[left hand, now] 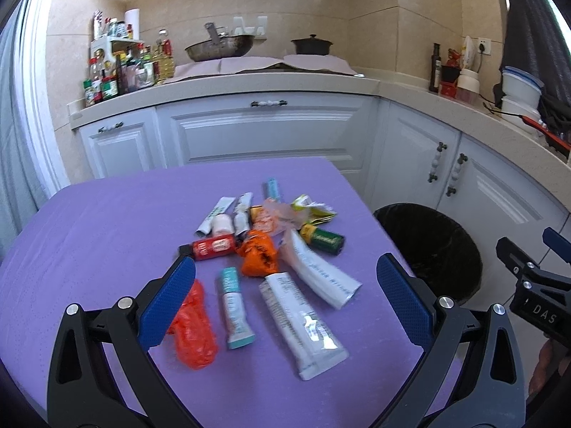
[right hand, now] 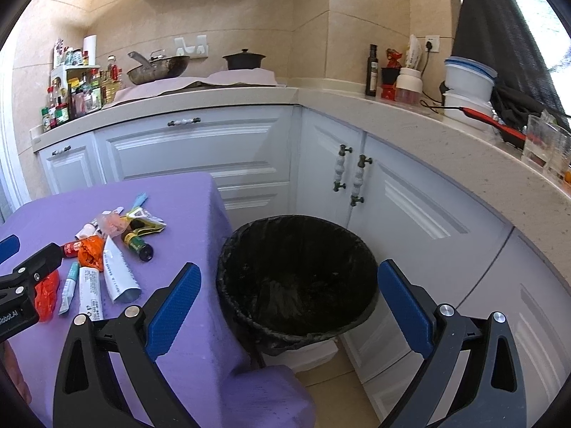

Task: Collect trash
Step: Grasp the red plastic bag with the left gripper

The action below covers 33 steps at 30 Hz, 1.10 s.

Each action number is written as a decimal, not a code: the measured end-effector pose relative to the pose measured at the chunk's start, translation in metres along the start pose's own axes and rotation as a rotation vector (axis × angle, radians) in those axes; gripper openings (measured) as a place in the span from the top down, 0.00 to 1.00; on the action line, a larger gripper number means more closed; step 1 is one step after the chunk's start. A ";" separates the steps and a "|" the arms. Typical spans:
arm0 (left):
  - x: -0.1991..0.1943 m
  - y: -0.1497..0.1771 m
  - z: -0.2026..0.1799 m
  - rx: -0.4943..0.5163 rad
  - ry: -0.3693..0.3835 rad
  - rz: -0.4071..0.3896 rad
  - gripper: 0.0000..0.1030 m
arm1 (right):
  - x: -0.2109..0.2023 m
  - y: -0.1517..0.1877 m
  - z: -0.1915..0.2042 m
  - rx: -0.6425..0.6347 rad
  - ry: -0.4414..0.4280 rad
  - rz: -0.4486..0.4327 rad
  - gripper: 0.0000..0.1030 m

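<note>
Several pieces of trash lie on the purple tablecloth (left hand: 107,214): white tubes (left hand: 303,324), a teal-capped tube (left hand: 233,306), a crumpled orange wrapper (left hand: 258,253), an orange plastic bag (left hand: 194,324), a red tube (left hand: 214,246) and a green bottle (left hand: 324,240). My left gripper (left hand: 285,285) hovers open above the near tubes, holding nothing. My right gripper (right hand: 289,292) hangs open and empty over the bin (right hand: 298,278), which is lined with a black bag and stands on the floor right of the table. The trash pile (right hand: 103,253) sits to its left.
White cabinets (left hand: 264,128) with knobbed handles stand behind the table and bin. The counter (right hand: 410,125) carries a wok, a pot, condiment bottles, containers and glasses. The tablecloth's corner (right hand: 264,392) hangs down close to the bin.
</note>
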State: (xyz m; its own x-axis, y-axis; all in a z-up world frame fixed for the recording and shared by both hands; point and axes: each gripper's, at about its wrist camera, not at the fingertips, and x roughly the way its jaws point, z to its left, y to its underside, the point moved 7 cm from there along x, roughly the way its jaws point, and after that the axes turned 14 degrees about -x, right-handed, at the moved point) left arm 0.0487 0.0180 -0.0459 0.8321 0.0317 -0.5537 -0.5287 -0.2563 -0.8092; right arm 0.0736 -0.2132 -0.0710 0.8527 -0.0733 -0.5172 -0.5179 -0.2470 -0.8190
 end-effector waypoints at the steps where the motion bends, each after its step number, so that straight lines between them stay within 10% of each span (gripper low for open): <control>1: 0.001 0.001 0.005 -0.005 -0.010 0.003 0.04 | 0.002 -0.001 0.004 -0.005 -0.009 0.001 0.06; 25: 0.032 0.016 0.117 -0.118 -0.180 0.120 0.07 | 0.022 -0.012 0.100 -0.117 -0.190 0.032 0.06; 33: 0.054 0.028 0.121 -0.133 -0.135 0.206 0.52 | 0.026 -0.014 0.116 -0.139 -0.215 0.050 0.06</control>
State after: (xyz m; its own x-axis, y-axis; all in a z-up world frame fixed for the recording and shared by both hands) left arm 0.0587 0.1296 -0.1224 0.6750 0.0915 -0.7321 -0.6505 -0.3946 -0.6490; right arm 0.0952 -0.0993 -0.1023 0.7847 0.1149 -0.6092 -0.5320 -0.3795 -0.7569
